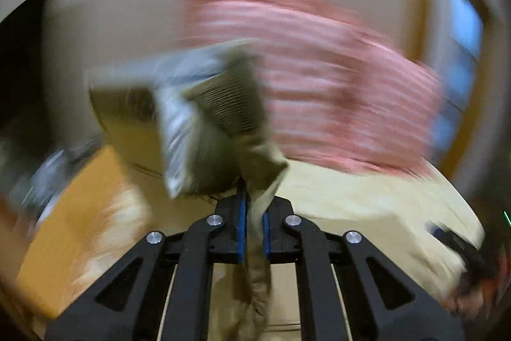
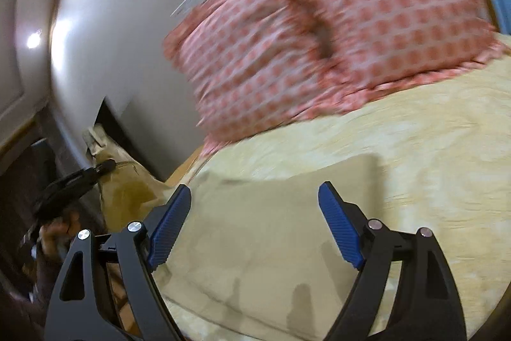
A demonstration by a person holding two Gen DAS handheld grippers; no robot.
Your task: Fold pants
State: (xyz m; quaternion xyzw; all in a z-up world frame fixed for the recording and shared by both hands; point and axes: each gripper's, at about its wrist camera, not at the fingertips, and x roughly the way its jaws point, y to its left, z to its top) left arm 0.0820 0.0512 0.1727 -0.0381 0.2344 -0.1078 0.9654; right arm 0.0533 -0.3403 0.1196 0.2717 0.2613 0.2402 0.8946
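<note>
The khaki pants hang bunched in front of my left gripper, which is shut on their cloth with a fold passing between the blue pads; a pale lining shows on the left of the bunch. The view is blurred by motion. In the right wrist view the rest of the pants lies flat on the bed under my right gripper, which is open and empty just above the cloth. My left gripper shows at the far left of that view, holding an end of the pants off the bed's edge.
Two pink patterned pillows lean against the wall at the head of the bed. The pale yellow bedspread covers the bed. A dark gap and wooden floor lie beside the bed on the left.
</note>
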